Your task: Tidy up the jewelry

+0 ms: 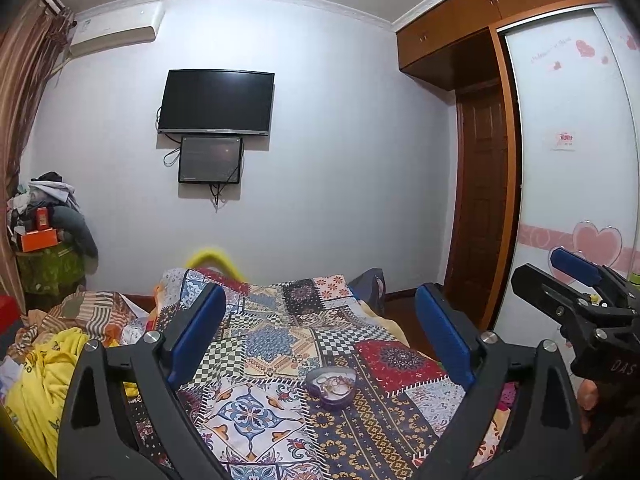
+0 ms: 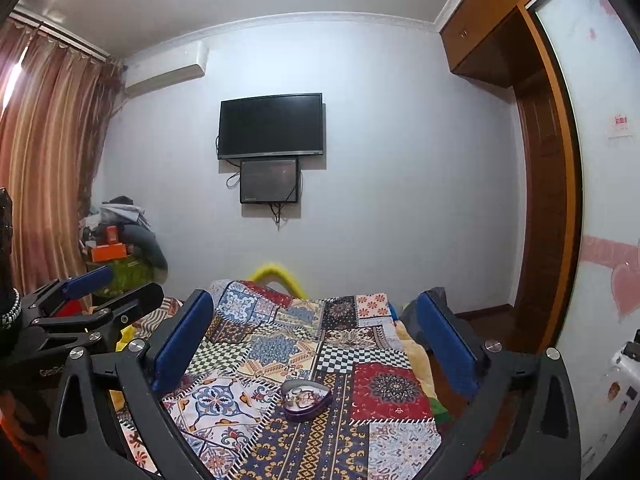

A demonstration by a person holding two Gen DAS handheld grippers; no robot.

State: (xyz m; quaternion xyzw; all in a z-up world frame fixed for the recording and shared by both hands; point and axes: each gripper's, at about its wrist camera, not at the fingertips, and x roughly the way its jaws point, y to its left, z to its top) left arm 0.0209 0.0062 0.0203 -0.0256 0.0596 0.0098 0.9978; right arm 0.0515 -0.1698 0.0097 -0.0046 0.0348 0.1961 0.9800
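On the bed, toward six o'clock in both views, sits a small heart-shaped tin [image 1: 331,387], purple-walled and lidless, with a tangle of thin gold-toned jewelry [image 1: 335,383] lying inside; single pieces are too small to tell apart. It rests on a patchwork quilt [image 1: 256,344] of checkered, floral and red medallion panels.

Both sets of jaws are spread wide with nothing between the blue pads. From the left gripper [image 1: 320,340] the tin lies just below the midline between the fingers; from the right gripper [image 2: 316,344] it sits at about the same spot, clear of both pads.

Only the left wrist view shows the right gripper from outside, at three o'clock, with fingertips of a hand [image 1: 588,396] under it, plus a yellow cloth [image 1: 36,384] at eight o'clock. Only the right wrist view shows the left gripper from outside at nine o'clock and the full striped curtain [image 2: 48,152].

At twelve o'clock a dark television [image 1: 217,102] hangs on a pale wall above a smaller screen [image 1: 210,160]. An air conditioner [image 1: 114,34] sits at eleven o'clock, a wooden wardrobe [image 1: 480,20] at two.
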